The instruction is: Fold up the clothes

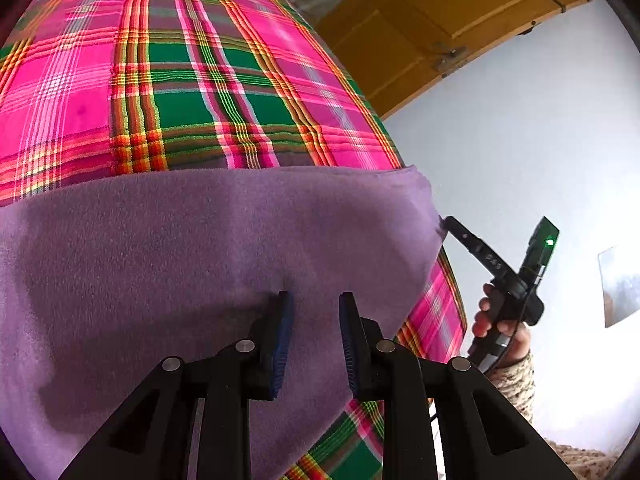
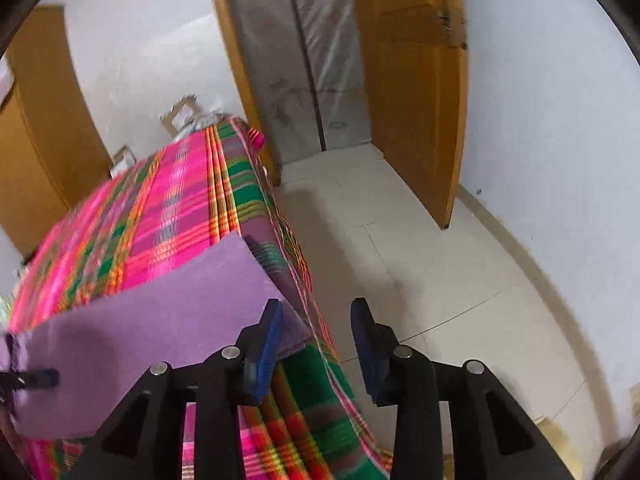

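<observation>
Purple fleece cloth (image 1: 208, 248) spread flat over pink-and-green plaid bed cover (image 1: 180, 80), filling lower left and centre of left wrist view; nap soft, top edge a straight fold line, one corner rounded at centre right. In right wrist view same cloth (image 2: 168, 312) in lower left, doubled, layered edge showing at its lower right corner, near the side edge of the bed.

Left gripper (image 1: 314, 344) angled down over the cloth, blue-padded fingers (image 1: 280, 344) parted, nothing pinched between them; whether tips touch the fleece, cannot tell.

Right gripper (image 2: 316, 344) angled down past the bed's edge, fingers (image 2: 264, 352) spread apart, empty; left finger overlapping the cloth's corner in the picture, right finger over pale floor tiles (image 2: 440, 272). View motion-blurred. In left wrist view, right gripper (image 1: 450, 224) at centre right beside the cloth's corner, gripped by a hand (image 1: 492, 316) with a knit sleeve (image 1: 516, 380). Yellow-brown door (image 2: 416, 100) ajar beyond.
</observation>
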`<state>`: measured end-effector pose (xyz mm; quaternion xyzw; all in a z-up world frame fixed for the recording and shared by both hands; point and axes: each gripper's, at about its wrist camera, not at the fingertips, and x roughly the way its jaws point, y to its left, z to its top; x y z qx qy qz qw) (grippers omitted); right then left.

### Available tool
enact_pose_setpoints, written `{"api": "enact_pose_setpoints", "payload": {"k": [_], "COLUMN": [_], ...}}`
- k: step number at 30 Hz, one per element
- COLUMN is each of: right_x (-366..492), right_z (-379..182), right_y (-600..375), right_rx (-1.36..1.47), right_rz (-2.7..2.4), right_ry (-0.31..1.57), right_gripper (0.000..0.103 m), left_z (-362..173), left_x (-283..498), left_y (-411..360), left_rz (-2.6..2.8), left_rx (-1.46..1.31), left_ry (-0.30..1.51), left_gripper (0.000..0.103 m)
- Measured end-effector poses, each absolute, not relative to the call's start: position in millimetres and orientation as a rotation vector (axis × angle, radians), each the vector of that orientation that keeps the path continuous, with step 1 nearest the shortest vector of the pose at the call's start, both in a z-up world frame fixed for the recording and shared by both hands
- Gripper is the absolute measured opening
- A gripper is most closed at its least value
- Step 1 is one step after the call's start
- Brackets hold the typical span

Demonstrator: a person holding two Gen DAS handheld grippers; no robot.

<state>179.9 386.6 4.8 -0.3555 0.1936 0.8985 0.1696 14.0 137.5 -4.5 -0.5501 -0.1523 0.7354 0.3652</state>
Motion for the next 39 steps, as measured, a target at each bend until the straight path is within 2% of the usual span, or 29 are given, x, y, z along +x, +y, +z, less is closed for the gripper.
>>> {"api": "enact_pose_setpoints", "payload": {"k": [4, 14, 23, 28, 31, 39], "right_x": [187, 174, 172, 168, 168, 171], "right_z": [0, -20, -14, -10, -9, 7], "right_y": [390, 391, 374, 359, 355, 344], "right_rx": [-1.01, -1.033, -1.013, -1.0, -0.998, -0.931], "right_rz": [2.578, 2.536, 2.542, 2.525, 2.537, 2.609], "right_ry": [0.709, 0.784, 0.579, 0.412, 0.387, 0.354], "right_gripper": [0.036, 0.038, 0.032, 0.023, 0.013, 0.011], "left_z": [-3, -1, 0, 0, 0, 0], "left_x": [15, 16, 17, 18, 19, 19], "left_y": [139, 150, 150, 153, 154, 154], "left_rz": [1.903, 1.945, 1.967, 1.978, 1.986, 1.99], "left_rx": [-1.414, -1.406, -1.404, -1.403, -1.399, -1.399], "left_ry": [-0.378, -0.315, -0.295, -0.28, -0.268, -0.264], "left_gripper": [0.024, 0.024, 0.024, 0.024, 0.024, 0.024]}}
